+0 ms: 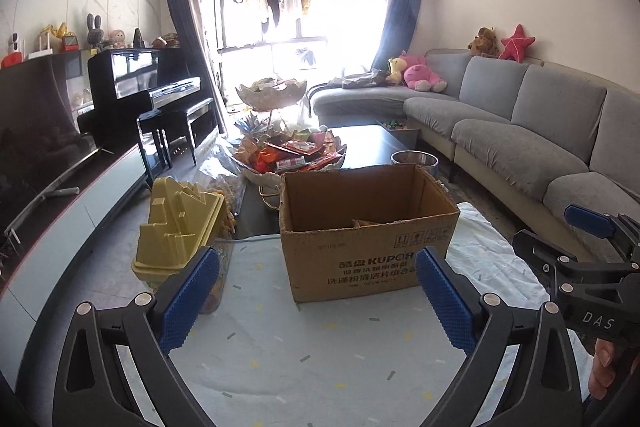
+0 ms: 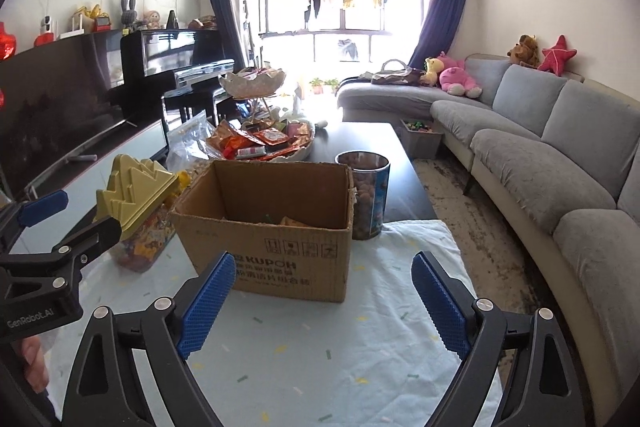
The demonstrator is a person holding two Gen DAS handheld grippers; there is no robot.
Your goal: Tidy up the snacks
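Note:
An open cardboard box stands on a pale cloth on the table, with a few snack packets at its bottom. Behind it a white tiered tray is heaped with red and orange snack packets. My left gripper is open and empty, in front of the box. My right gripper is open and empty, also in front of the box. Each gripper shows at the edge of the other's view.
A clear jar with a yellow castle-shaped lid stands left of the box. A round tin of snacks stands right behind it. A grey sofa runs along the right; a TV unit and piano are left.

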